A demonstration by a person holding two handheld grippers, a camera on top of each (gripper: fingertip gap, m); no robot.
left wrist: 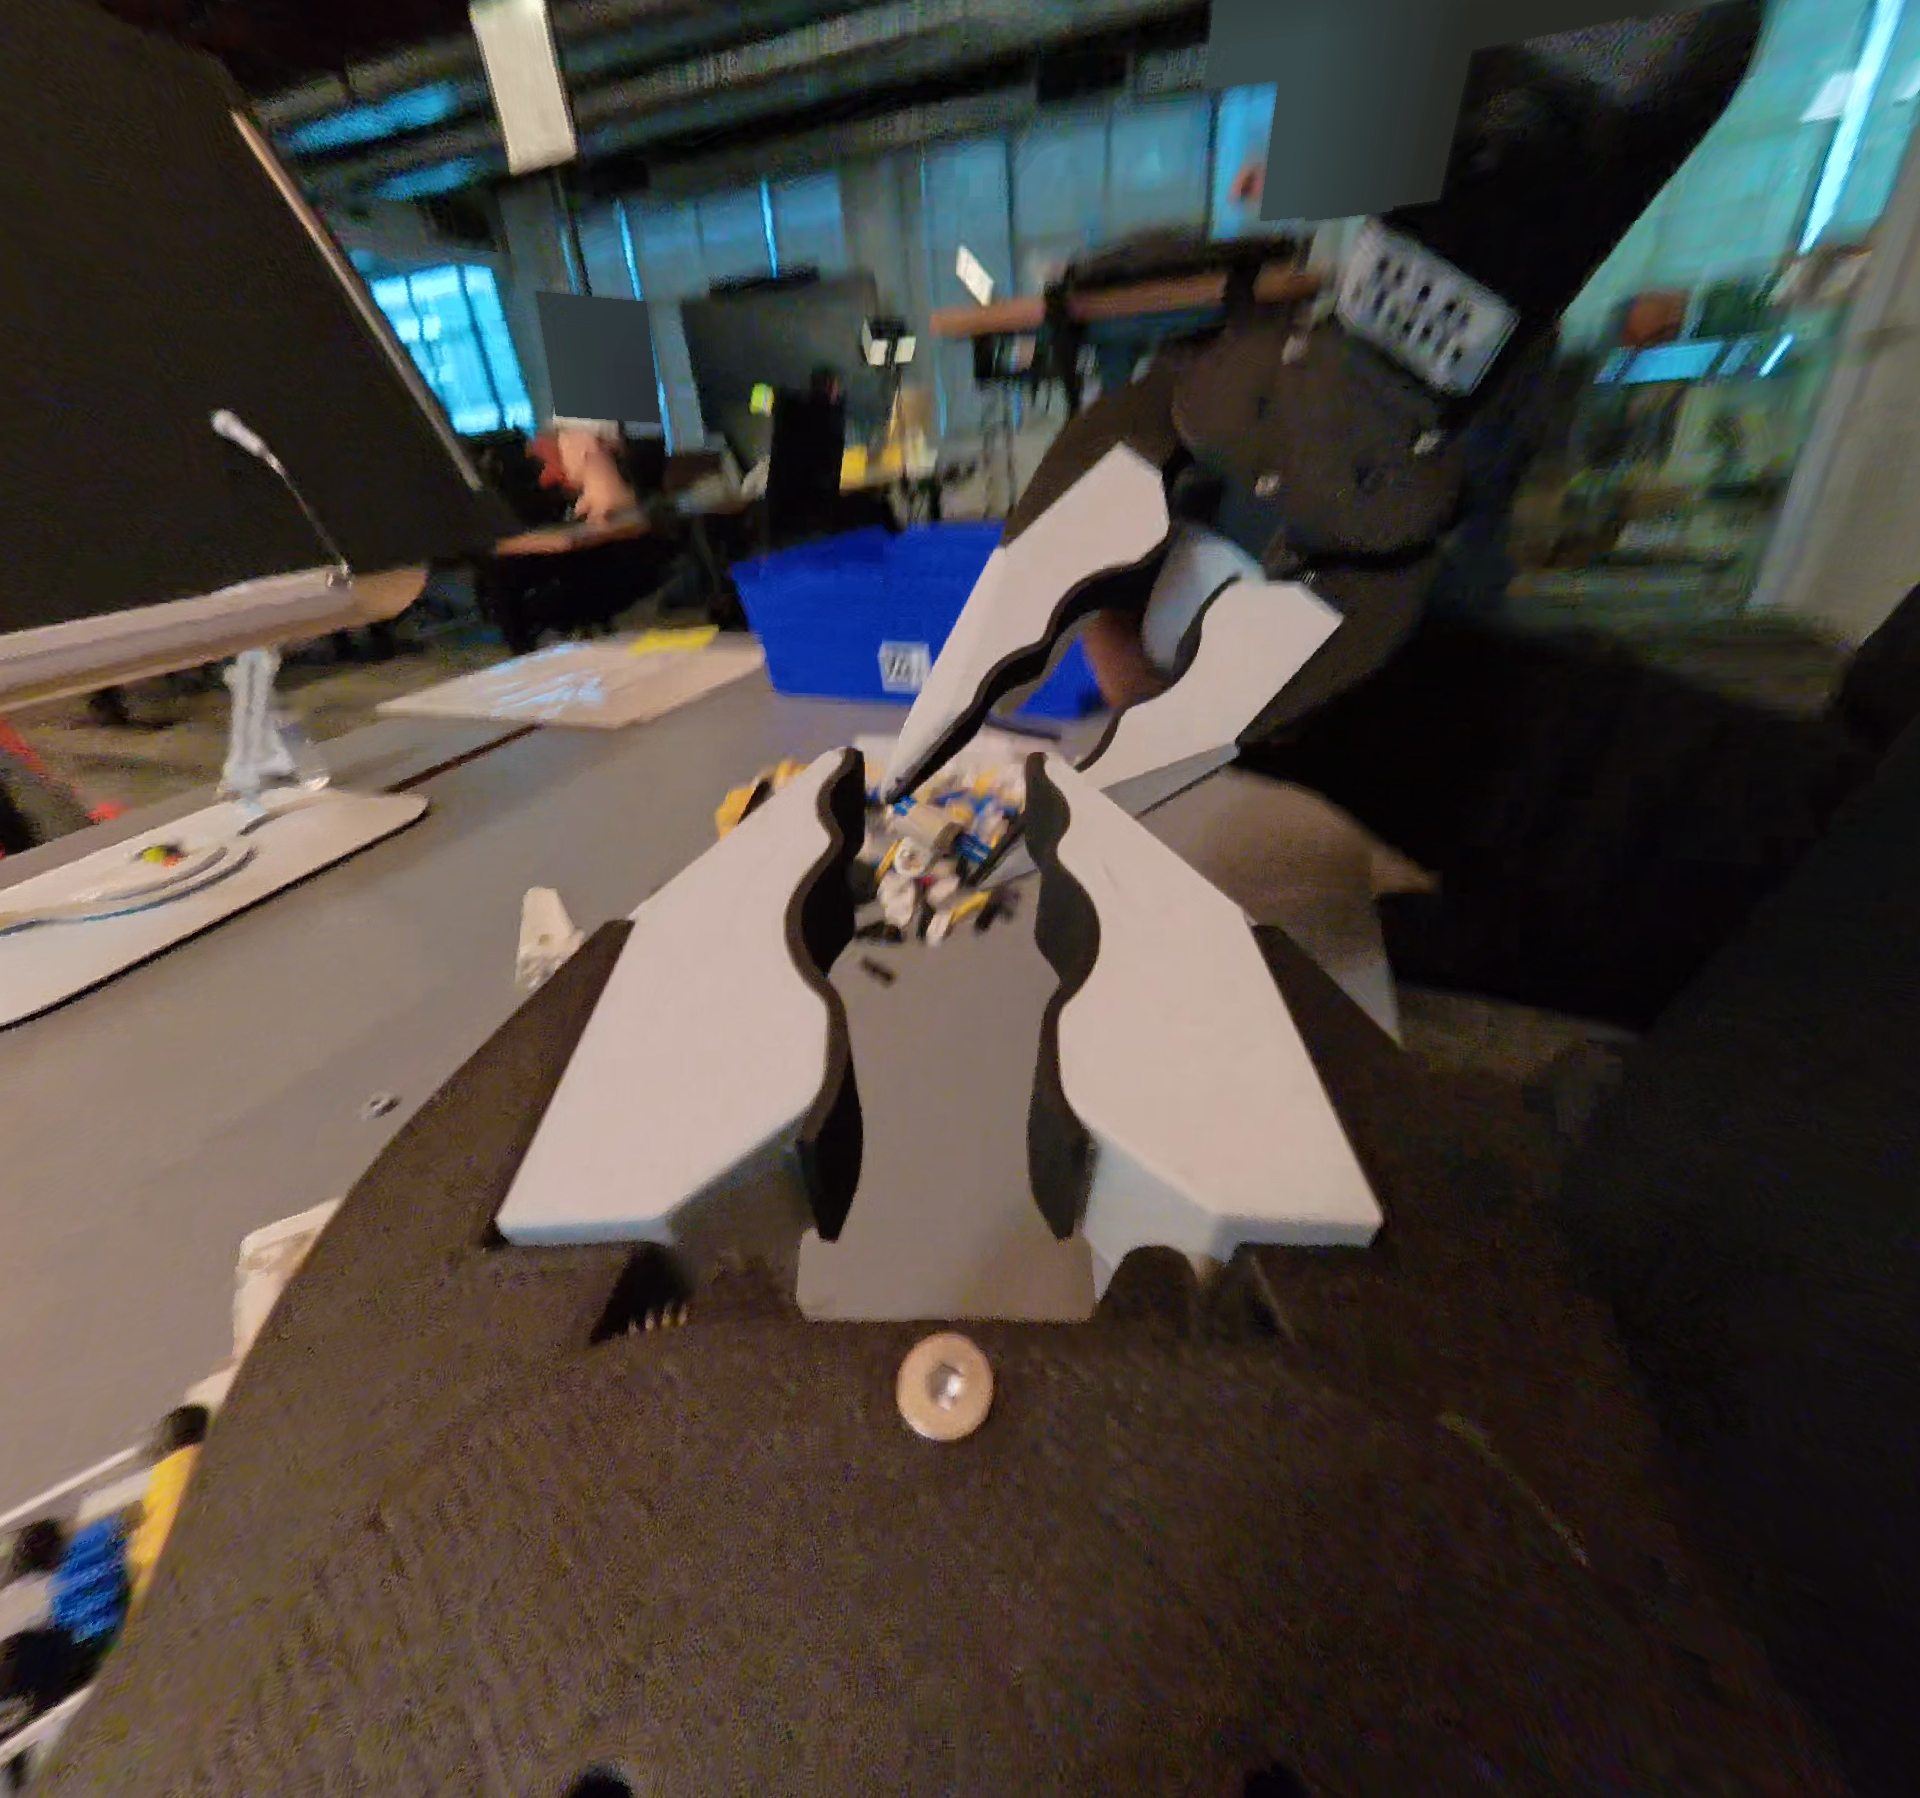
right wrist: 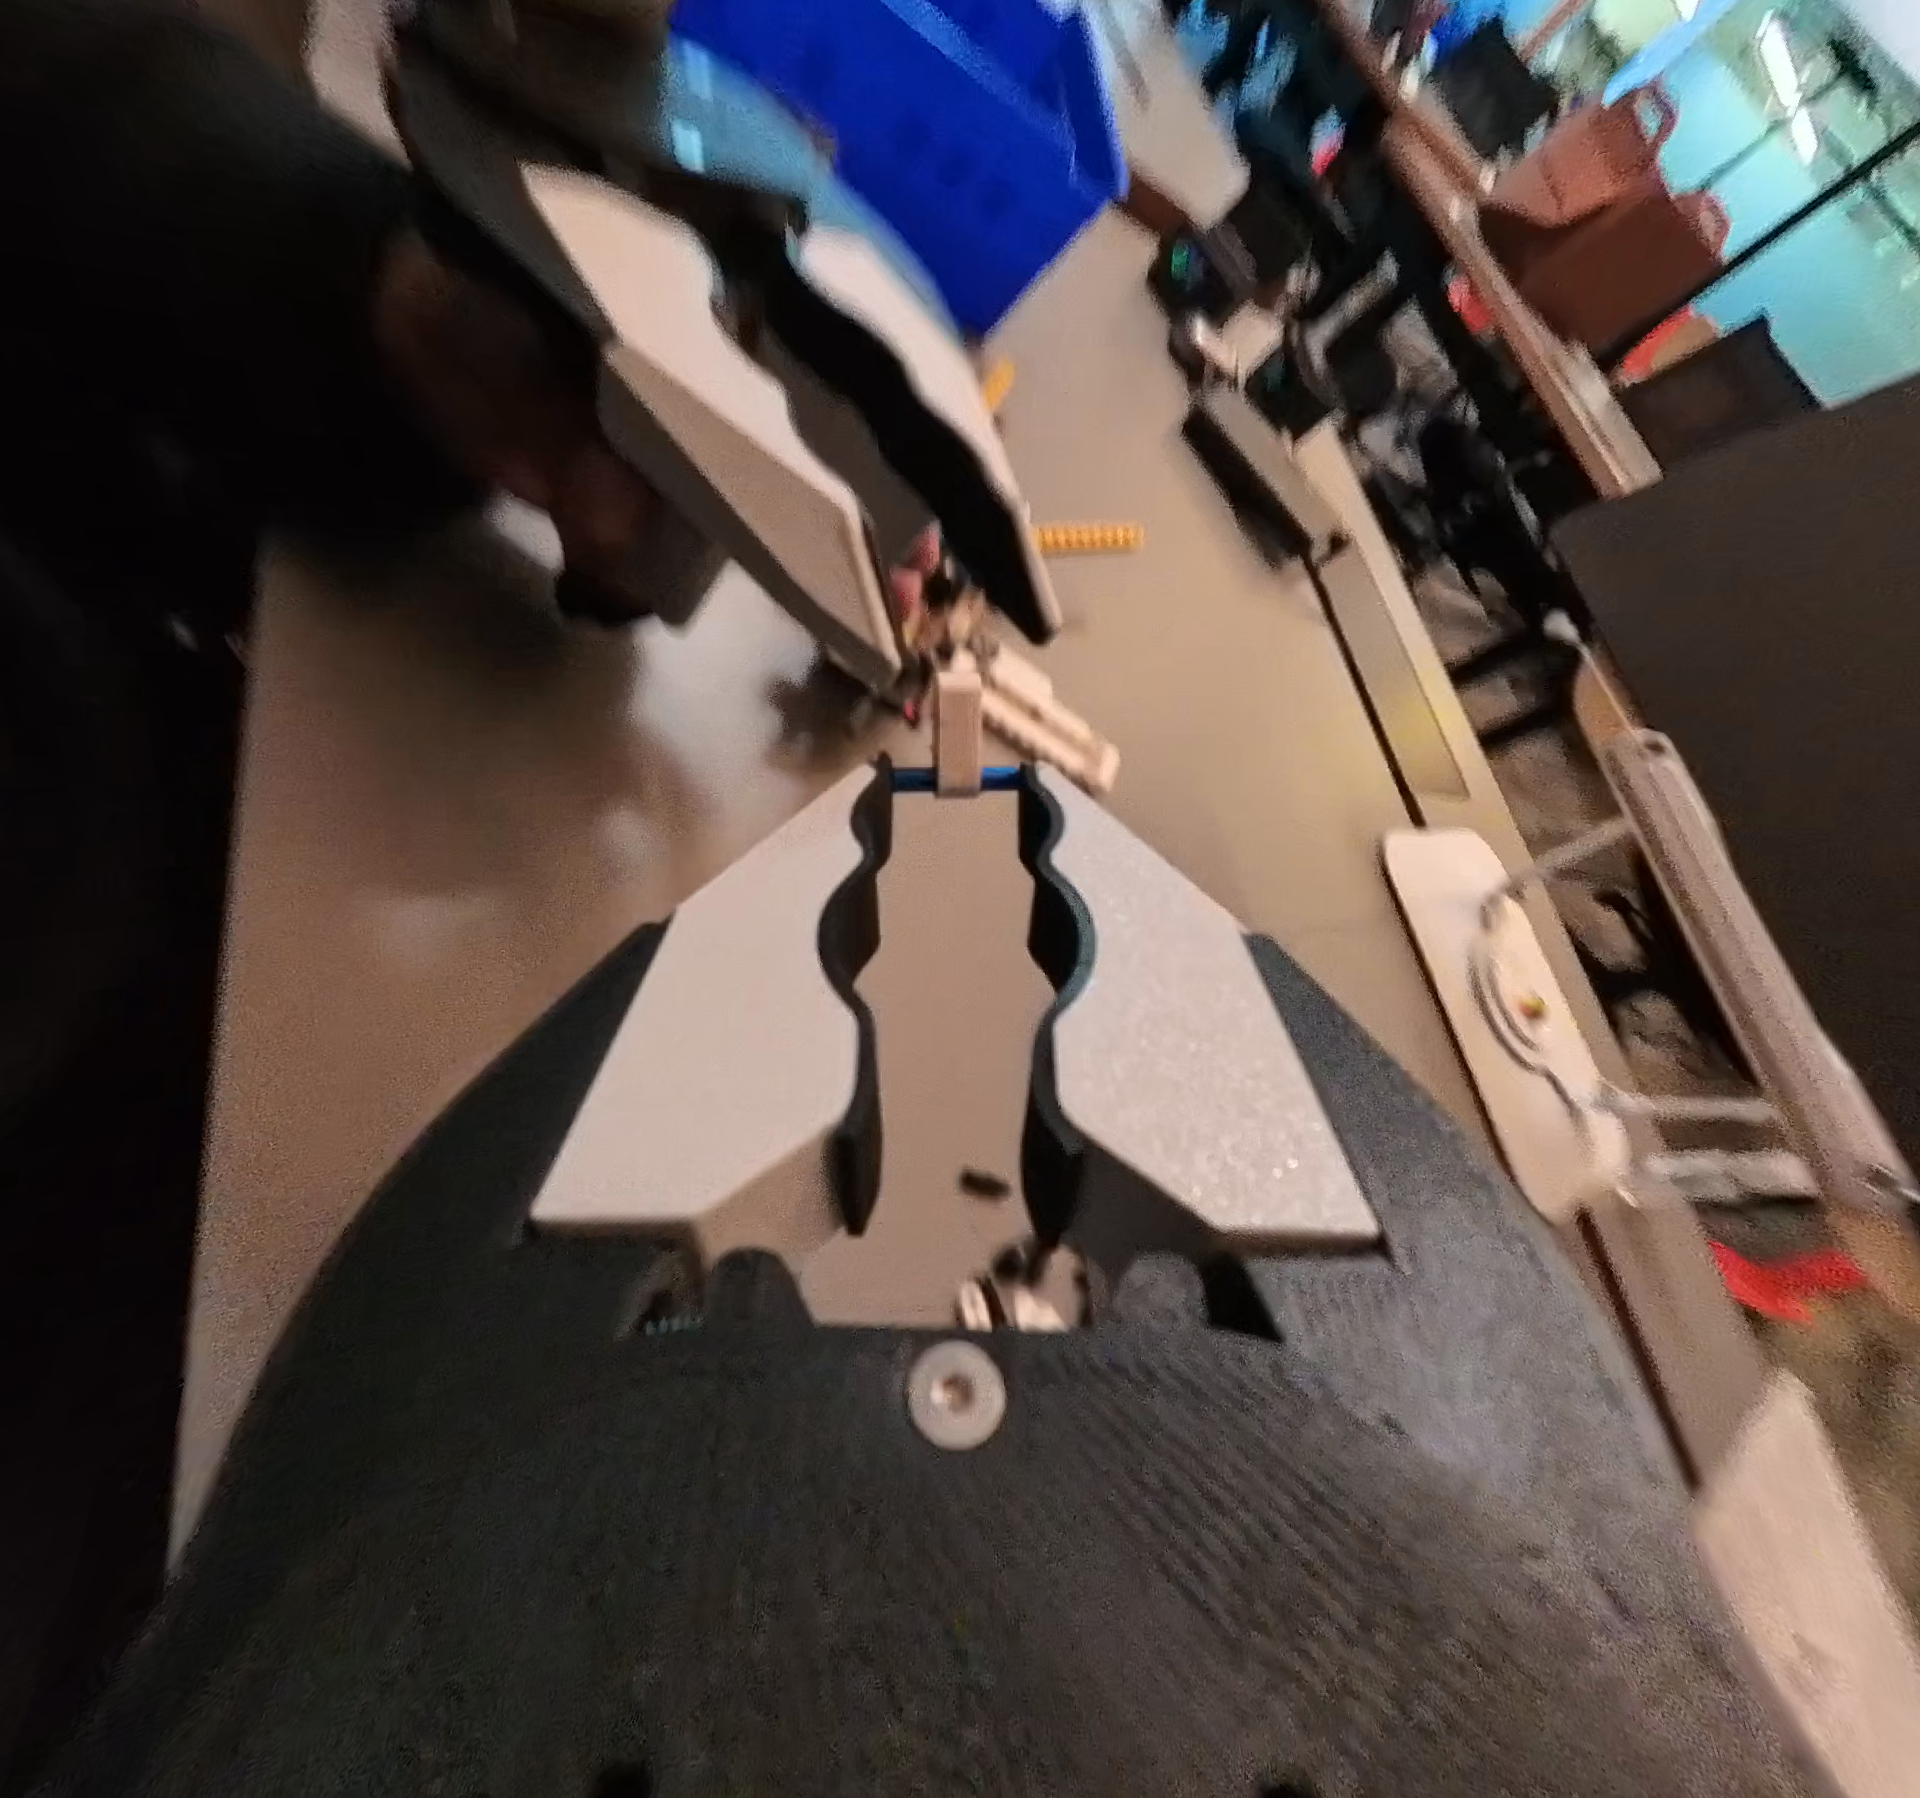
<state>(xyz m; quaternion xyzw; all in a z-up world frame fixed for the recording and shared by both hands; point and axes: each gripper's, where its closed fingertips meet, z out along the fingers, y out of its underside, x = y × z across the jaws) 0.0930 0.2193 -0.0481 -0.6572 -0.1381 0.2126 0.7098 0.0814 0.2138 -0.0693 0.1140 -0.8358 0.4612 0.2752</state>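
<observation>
My right gripper (right wrist: 956,787) is shut on a thin blue piece (right wrist: 899,784) that spans its two pads, with a small white brick (right wrist: 958,730) fixed upright on its middle. In the left wrist view the right gripper (left wrist: 930,821) comes in from the upper right, its tips at a pile of small white, blue and yellow bricks (left wrist: 935,881). My left gripper (left wrist: 943,766) is open and empty just in front of that pile. In the right wrist view the left gripper (right wrist: 971,647) hangs open just beyond the white brick, over a long white brick (right wrist: 1049,720).
A blue bin (left wrist: 852,605) stands at the far side of the grey table (left wrist: 312,1021). A white stand base (left wrist: 208,865) lies to the left. A long yellow piece (right wrist: 1089,538) lies on the table. A person's hand (left wrist: 1127,657) is behind the right gripper. Less than 4 cm separates the two grippers' tips.
</observation>
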